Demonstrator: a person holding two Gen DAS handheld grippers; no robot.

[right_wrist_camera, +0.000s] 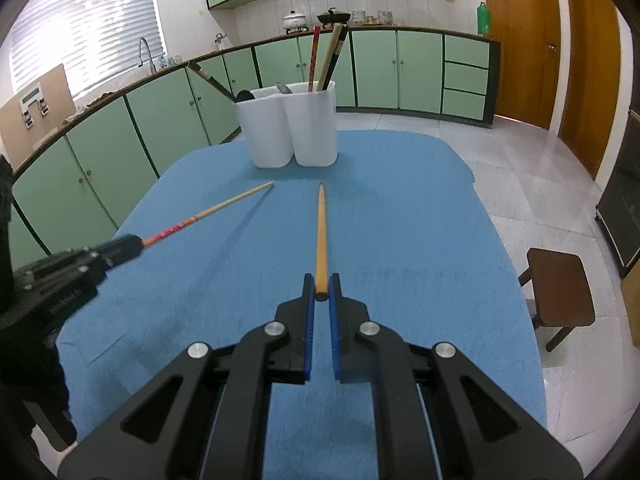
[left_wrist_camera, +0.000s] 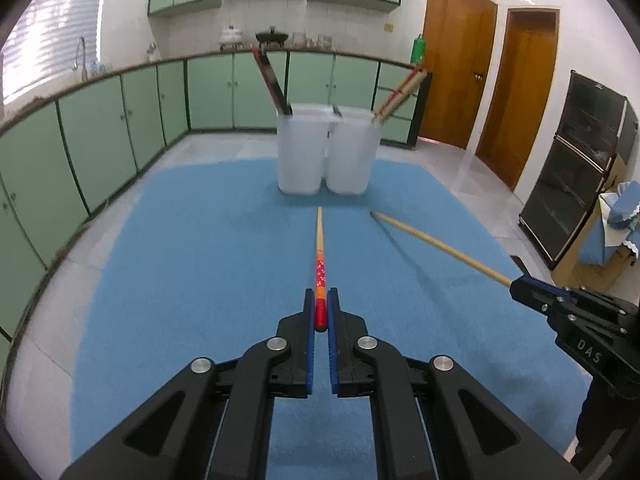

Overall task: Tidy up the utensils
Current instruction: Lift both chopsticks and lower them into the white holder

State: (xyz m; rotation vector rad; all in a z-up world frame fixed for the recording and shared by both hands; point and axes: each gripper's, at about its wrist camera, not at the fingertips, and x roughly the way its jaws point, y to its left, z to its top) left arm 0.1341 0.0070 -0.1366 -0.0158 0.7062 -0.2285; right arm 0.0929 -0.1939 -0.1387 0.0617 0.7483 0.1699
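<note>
My left gripper [left_wrist_camera: 320, 300] is shut on the red end of a red-patterned chopstick [left_wrist_camera: 319, 256], which points at two white utensil holders [left_wrist_camera: 328, 152] on the blue table mat [left_wrist_camera: 180, 280]. My right gripper [right_wrist_camera: 321, 285] is shut on a plain wooden chopstick [right_wrist_camera: 321, 232], also pointing toward the holders [right_wrist_camera: 294, 128]. Each gripper shows in the other's view: the right one [left_wrist_camera: 516, 284] at the right, the left one [right_wrist_camera: 134, 246] at the left. The holders hold several chopsticks [right_wrist_camera: 326, 60] and dark utensils [left_wrist_camera: 272, 80], leaning out.
Green kitchen cabinets [left_wrist_camera: 100, 128] curve around the left and back. A brown stool [right_wrist_camera: 560, 288] stands right of the table. Wooden doors [left_wrist_camera: 460, 60] and a dark cabinet [left_wrist_camera: 572, 168] are on the right.
</note>
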